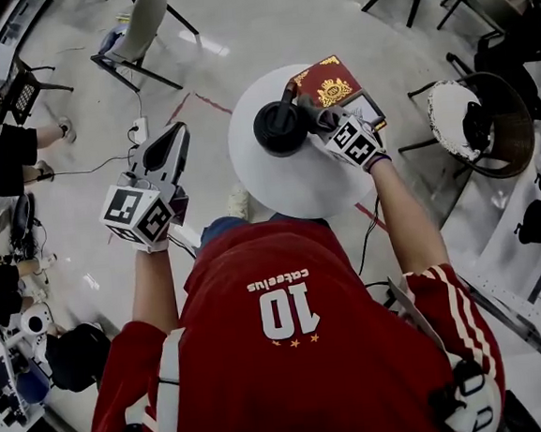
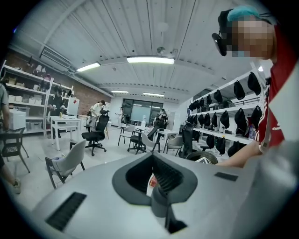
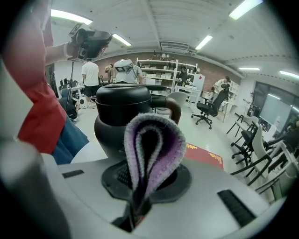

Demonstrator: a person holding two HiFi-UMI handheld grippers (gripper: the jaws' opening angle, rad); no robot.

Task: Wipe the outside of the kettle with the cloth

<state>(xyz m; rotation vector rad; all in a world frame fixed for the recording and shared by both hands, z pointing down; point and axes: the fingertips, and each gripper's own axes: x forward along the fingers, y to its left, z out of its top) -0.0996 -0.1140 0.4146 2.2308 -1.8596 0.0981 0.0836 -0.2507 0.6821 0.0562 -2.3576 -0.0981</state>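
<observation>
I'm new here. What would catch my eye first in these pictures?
A glossy black kettle stands on a round white table, beside a flat red box with gold trim. The right hand-held gripper pinches a folded purple-grey fleecy cloth close to the kettle.

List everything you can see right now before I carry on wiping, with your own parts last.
kettle: one, black, on the table
cloth: one, purple, folded, clamped in the right gripper, close to the kettle
box: one, red with gold print, on the table beyond the kettle
table: one, white, round, in front of the person
chairs: several, grey and black, on the floor around the table
right gripper: one, grey, at the kettle, shut on the cloth
left gripper: one, grey, held off the table at the left, jaws together, nothing in them
shirt: one, red, on the person, bottom of the head view
</observation>
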